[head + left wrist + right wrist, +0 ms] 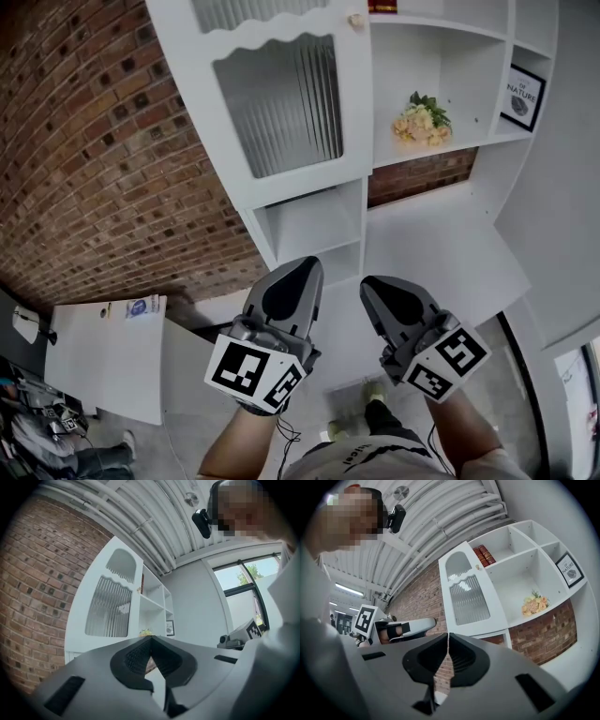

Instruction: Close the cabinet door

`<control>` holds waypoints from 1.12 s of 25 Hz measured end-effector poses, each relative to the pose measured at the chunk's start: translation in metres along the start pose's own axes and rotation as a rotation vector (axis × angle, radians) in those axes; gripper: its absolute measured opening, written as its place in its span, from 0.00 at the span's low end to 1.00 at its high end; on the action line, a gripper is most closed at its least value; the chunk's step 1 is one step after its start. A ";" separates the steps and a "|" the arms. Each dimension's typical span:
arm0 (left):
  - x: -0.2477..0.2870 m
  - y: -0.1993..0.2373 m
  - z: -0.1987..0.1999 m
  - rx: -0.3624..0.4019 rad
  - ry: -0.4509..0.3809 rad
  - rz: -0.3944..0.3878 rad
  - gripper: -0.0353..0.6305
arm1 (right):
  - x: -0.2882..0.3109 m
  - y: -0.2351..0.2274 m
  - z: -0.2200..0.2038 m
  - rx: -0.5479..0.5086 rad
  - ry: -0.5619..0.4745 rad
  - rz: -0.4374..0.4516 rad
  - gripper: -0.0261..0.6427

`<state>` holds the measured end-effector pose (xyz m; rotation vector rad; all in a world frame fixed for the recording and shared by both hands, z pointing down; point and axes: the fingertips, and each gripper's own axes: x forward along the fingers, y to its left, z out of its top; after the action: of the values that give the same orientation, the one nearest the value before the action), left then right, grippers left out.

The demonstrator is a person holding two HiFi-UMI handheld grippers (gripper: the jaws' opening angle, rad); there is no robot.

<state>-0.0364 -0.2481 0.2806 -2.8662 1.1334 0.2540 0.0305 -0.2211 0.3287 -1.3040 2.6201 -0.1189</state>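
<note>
Head view puts the cabinet door [281,103] at 12 o'clock from my 2 grippers, well apart from both, with its knob [355,21] at its upper right corner. My left gripper [302,270] has its jaws pressed together on nothing. Just beside it at 3 o'clock, my right gripper [375,286] is likewise closed and empty.

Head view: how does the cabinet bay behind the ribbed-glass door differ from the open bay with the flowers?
The bay behind the white ribbed-glass door is covered, its contents unreadable; the open white shelf bay has no door. The door bay shows only a small pale knob; the open bay displays a peach flower bunch. Both belong to one white cabinet.
</note>
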 end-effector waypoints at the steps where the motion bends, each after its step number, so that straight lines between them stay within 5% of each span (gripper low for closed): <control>1: -0.003 -0.002 -0.004 -0.006 0.004 0.001 0.07 | 0.000 0.003 -0.001 0.001 0.002 0.001 0.07; 28: -0.061 -0.024 -0.033 -0.071 0.035 0.022 0.07 | -0.007 0.042 -0.028 -0.067 0.076 -0.041 0.06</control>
<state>-0.0590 -0.1925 0.3232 -2.9328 1.1857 0.2505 -0.0044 -0.1908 0.3497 -1.4015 2.6831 -0.0901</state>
